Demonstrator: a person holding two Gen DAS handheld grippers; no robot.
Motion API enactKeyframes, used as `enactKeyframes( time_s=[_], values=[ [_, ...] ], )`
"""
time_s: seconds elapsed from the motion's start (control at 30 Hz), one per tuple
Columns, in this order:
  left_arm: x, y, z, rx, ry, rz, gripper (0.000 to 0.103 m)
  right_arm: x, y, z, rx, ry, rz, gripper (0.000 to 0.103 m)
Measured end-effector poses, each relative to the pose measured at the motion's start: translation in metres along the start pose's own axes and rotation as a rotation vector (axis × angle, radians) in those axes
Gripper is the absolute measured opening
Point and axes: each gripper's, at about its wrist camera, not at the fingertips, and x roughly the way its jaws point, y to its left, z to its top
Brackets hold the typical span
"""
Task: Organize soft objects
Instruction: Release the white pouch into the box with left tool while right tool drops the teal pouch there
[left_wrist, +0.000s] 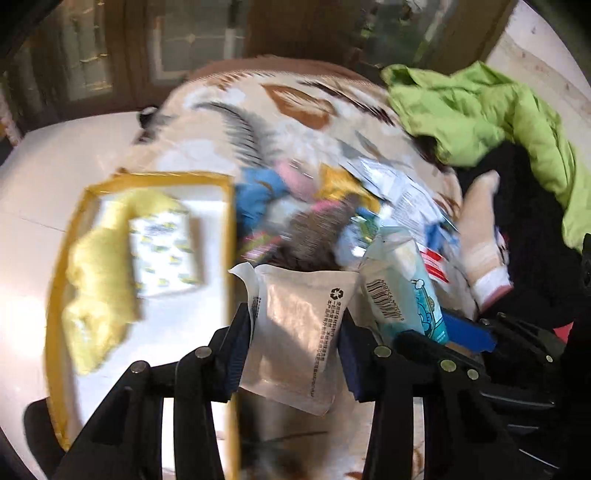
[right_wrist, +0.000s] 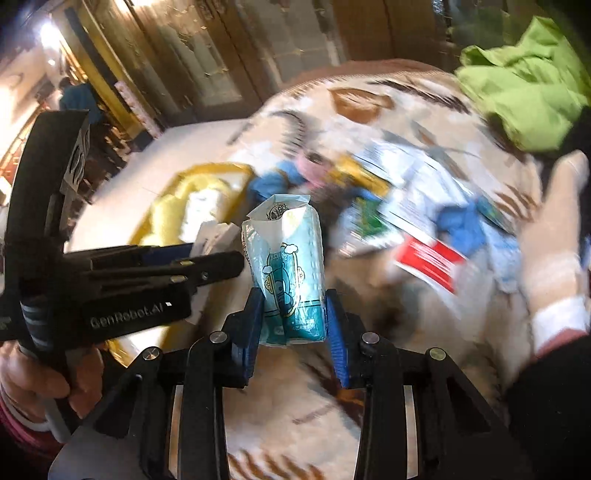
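pouches first: your left tool (left_wrist: 295, 332) pinches a flat white pouch (left_wrist: 299, 328), your right tool (right_wrist: 293, 317) a teal tissue pack (right_wrist: 286, 273). both look light, soft and slippery, so grip mid-body. beyond, the yellow-rimmed tray (left_wrist: 155, 177) waits beside the bed's blanket (left_wrist: 295, 110).

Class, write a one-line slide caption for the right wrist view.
Right gripper clamps a teal tissue pack above the patterned blanket, beside the left gripper.
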Motion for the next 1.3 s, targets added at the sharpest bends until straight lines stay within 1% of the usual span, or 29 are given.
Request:
enactKeyframes(
  time_s=[0.03, 0.13, 0.3, 0.37, 0.47, 0.53, 0.6, 0.67, 0.7, 0.73, 0.77, 0.8, 0.83, 0.93, 1.07, 1.17, 1.23, 1.3],
  values=[
    [-0.001, 0.005, 0.003, -0.009, -0.006, 0.012, 0.044, 0.004, 0.009, 0.005, -0.002, 0.001, 0.019, 0.032],
    [-0.007, 0.037, 0.003, -0.053, -0.019, 0.068, 0.044, 0.020, 0.032, 0.018, -0.005, 0.015, 0.067, 0.032],
    [-0.007, 0.099, -0.006, -0.123, -0.002, 0.166, 0.044, 0.058, 0.073, 0.030, -0.014, 0.068, 0.131, 0.032],
    [-0.003, 0.117, -0.011, -0.153, 0.011, 0.186, 0.044, 0.072, 0.087, 0.032, -0.024, 0.092, 0.134, 0.032],
    [0.007, 0.140, -0.017, -0.193, 0.031, 0.217, 0.044, 0.097, 0.104, 0.033, -0.045, 0.138, 0.107, 0.032],
    [0.011, 0.144, -0.019, -0.204, 0.039, 0.215, 0.044, 0.113, 0.113, 0.031, -0.050, 0.171, 0.106, 0.032],
    [0.018, 0.145, -0.021, -0.206, 0.050, 0.224, 0.045, 0.124, 0.123, 0.029, -0.075, 0.192, 0.084, 0.033],
    [0.024, 0.146, -0.023, -0.213, 0.057, 0.229, 0.048, 0.132, 0.127, 0.026, -0.090, 0.204, 0.073, 0.034],
    [0.027, 0.148, -0.024, -0.217, 0.065, 0.231, 0.051, 0.135, 0.128, 0.024, -0.089, 0.206, 0.073, 0.037],
    [0.028, 0.150, -0.025, -0.224, 0.067, 0.230, 0.056, 0.138, 0.127, 0.023, -0.086, 0.211, 0.077, 0.039],
    [0.029, 0.152, -0.025, -0.234, 0.069, 0.230, 0.064, 0.140, 0.127, 0.022, -0.082, 0.211, 0.084, 0.042],
    [0.030, 0.153, -0.025, -0.239, 0.070, 0.234, 0.066, 0.140, 0.128, 0.021, -0.087, 0.204, 0.096, 0.044],
    [0.030, 0.154, -0.026, -0.245, 0.069, 0.227, 0.066, 0.139, 0.128, 0.020, -0.092, 0.198, 0.110, 0.047],
    [0.026, 0.154, -0.026, -0.259, 0.065, 0.227, 0.066, 0.133, 0.128, 0.019, -0.084, 0.184, 0.133, 0.047],
    [0.007, 0.149, -0.022, -0.256, 0.004, 0.251, 0.071, 0.120, 0.124, 0.015, -0.071, 0.163, 0.169, 0.047],
    [-0.009, 0.143, -0.018, -0.243, -0.028, 0.243, 0.072, 0.110, 0.122, 0.014, -0.074, 0.155, 0.159, 0.047],
    [-0.014, 0.138, -0.015, -0.233, -0.035, 0.235, 0.073, 0.093, 0.111, 0.011, -0.060, 0.115, 0.177, 0.047],
    [-0.019, 0.129, -0.013, -0.224, -0.046, 0.209, 0.073, 0.077, 0.097, 0.009, -0.037, 0.078, 0.163, 0.047]
  ],
)
